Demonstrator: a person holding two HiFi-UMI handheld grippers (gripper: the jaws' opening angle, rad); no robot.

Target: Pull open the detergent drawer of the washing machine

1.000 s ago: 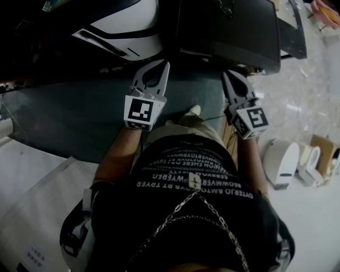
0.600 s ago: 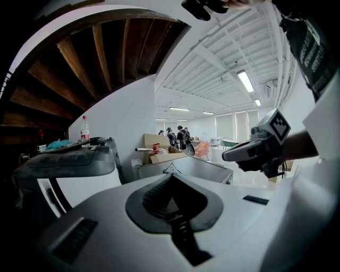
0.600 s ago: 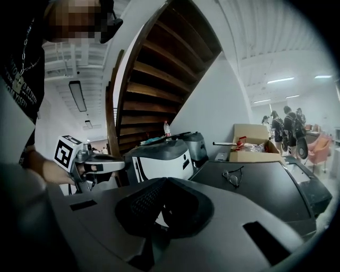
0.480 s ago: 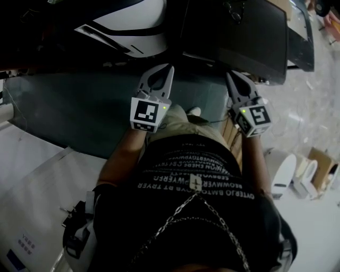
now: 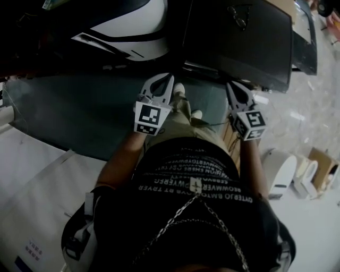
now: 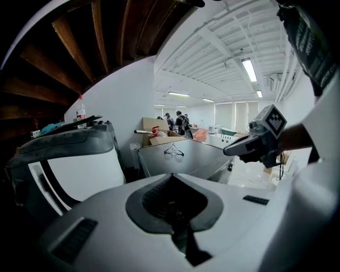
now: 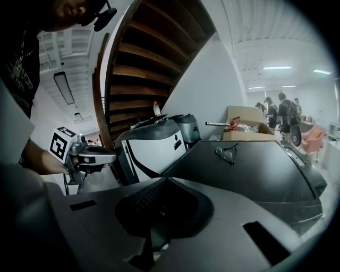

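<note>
A dark box-shaped machine [image 5: 239, 42] stands ahead of me, its flat lid showing in the left gripper view [image 6: 191, 159] and the right gripper view [image 7: 255, 164]. I cannot make out any detergent drawer on it. Left of it stands a white machine with black stripes [image 5: 133, 24], [image 6: 79, 170], [image 7: 154, 143]. My left gripper [image 5: 170, 77], [image 6: 171, 176] is shut with nothing in it, short of both machines. My right gripper [image 5: 229, 85], [image 7: 166, 179] is also shut and empty, near the dark machine's front edge. Each gripper sees the other: right gripper [image 6: 229, 152], left gripper [image 7: 113, 158].
A pair of glasses [image 5: 240, 15], [image 7: 227, 152] lies on the dark lid. A dark green floor strip [image 5: 69, 117] runs under the grippers. White casings [image 5: 281, 162] and boxes sit on the floor at right. Cardboard boxes [image 7: 247, 119] and people stand behind, a wooden stair [image 7: 138, 64] overhead.
Both grippers have sunk lower in front of my body, tips tilting further down towards the machines' fronts. Both stay shut and empty.
</note>
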